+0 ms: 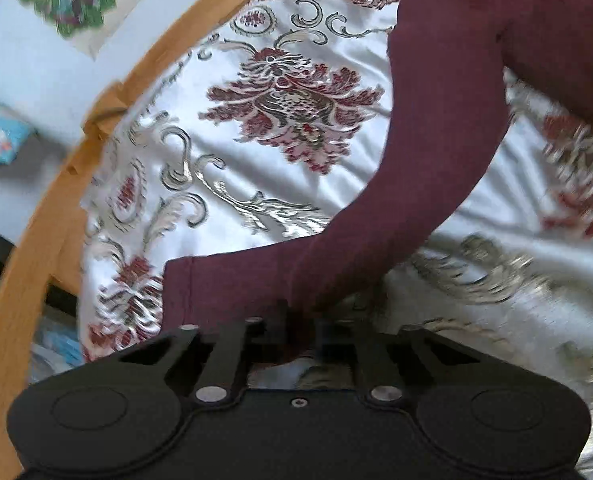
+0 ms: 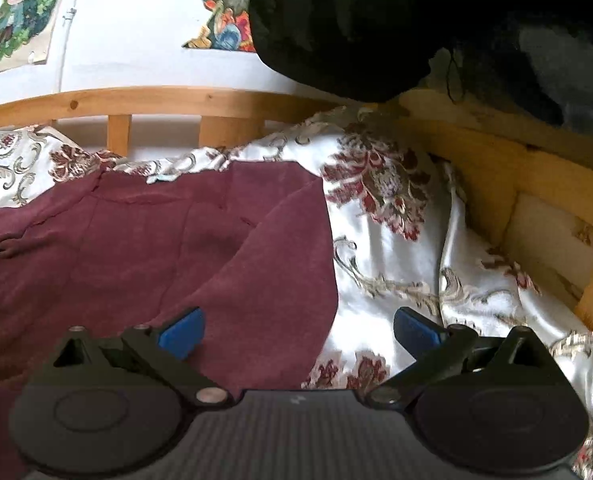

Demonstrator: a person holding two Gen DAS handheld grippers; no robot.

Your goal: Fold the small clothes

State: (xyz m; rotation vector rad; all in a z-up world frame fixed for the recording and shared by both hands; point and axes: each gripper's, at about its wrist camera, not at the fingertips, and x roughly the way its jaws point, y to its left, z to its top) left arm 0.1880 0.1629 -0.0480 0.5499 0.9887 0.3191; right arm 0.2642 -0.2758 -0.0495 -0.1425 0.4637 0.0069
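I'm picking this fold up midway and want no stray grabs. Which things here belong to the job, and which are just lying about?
Belongs to the job:
- maroon top, its sleeve stretched out
- left claw, shut on the sleeve
- right claw, open over the top's edge

Just lying about:
- flowered bedspread
- wooden bed frame
- cartoon pictures on the wall
- black cloth hanging above

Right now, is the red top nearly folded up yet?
Not yet. One side of the maroon top already lies folded over its body on the flowery bedcover. The left gripper is shut on the sleeve, which stretches out sideways. The right gripper is open, empty. That sleeve and the final folds remain.
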